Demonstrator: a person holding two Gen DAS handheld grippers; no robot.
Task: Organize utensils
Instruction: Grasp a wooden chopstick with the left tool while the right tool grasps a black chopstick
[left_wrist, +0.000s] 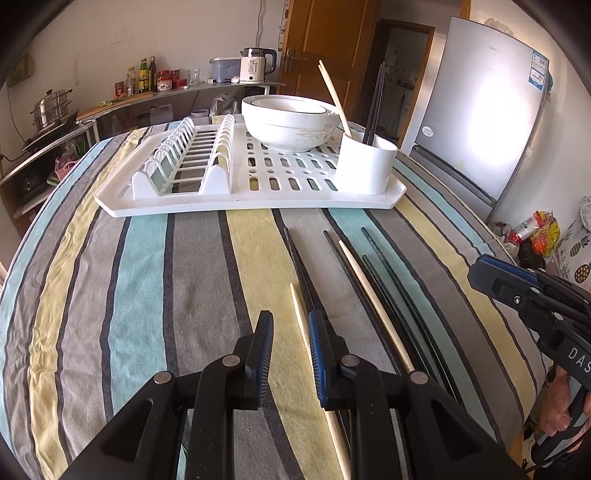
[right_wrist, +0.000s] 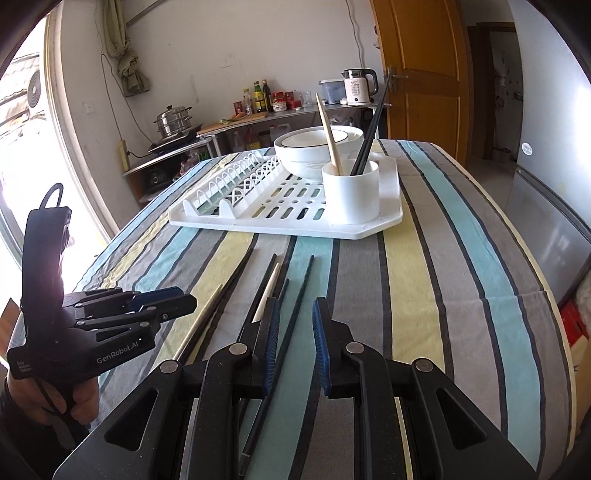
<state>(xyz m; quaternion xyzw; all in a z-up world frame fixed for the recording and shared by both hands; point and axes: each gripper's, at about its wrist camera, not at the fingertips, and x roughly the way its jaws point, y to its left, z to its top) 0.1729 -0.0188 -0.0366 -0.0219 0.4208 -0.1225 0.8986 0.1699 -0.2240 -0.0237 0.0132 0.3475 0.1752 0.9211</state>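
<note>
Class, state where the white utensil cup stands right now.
In both views the white utensil cup stands on the drying rack's near right corner, beside the bowls.

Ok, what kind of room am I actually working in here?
Most likely a small home kitchen: a fridge beside the table, a steamer pot on a cooktop, and a counter with an electric kettle and sauce bottles.

A rack (right_wrist: 384, 221) sits at the table's (right_wrist: 424, 295) far end, bowls (right_wrist: 306, 155) on it behind a cup (right_wrist: 351, 195) at its right corner that holds upright chopsticks (right_wrist: 369, 136), while loose chopsticks (left_wrist: 369, 288) lie side by side on the table before the rack.
</note>
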